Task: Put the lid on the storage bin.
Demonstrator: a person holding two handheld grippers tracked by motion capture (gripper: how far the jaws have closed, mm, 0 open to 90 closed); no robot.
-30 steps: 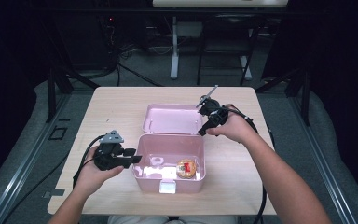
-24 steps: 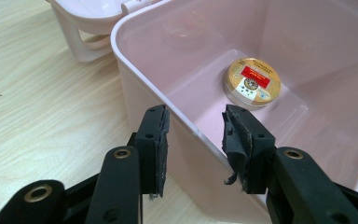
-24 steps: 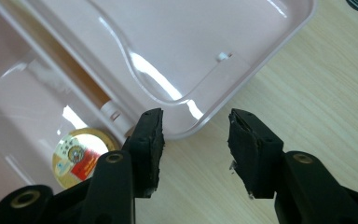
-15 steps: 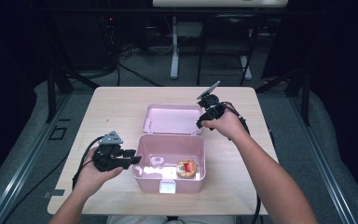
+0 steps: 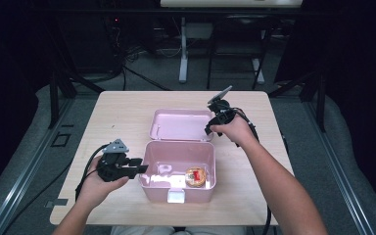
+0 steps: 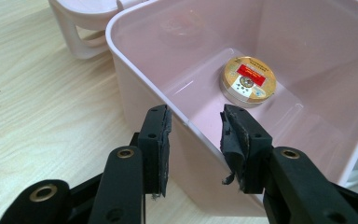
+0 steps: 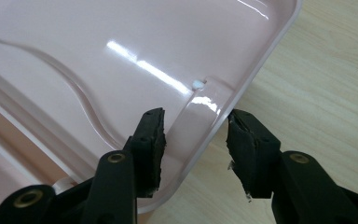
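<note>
A pink plastic box sits open near the front of a light wooden table, a little toward six o'clock from the tabletop's centre, and its lid lies flung back flat on the wood at twelve o'clock from the box, joined to it along the rear edge. Inside the box, on the floor at about four o'clock, rests a small round tin with a gold top and a red label; in the left gripper view the same tin lies flat beyond the near wall. The left gripper comes in at nine o'clock of the box, held in the person's left hand, and its two black jaws straddle the left wall of the box, one pad outside and one inside; the jaws have just been closing on that wall, yet a gap shows on both sides and the pads do not press it. The right gripper reaches the lid at its three o'clock edge, carried by the right hand, and in the right gripper view its jaws stand open across the lid's rim, one over the glossy inner face, the other over bare wood, neither clearly touching. Dark floor and the legs of a stand lie beyond the table at twelve o'clock
</note>
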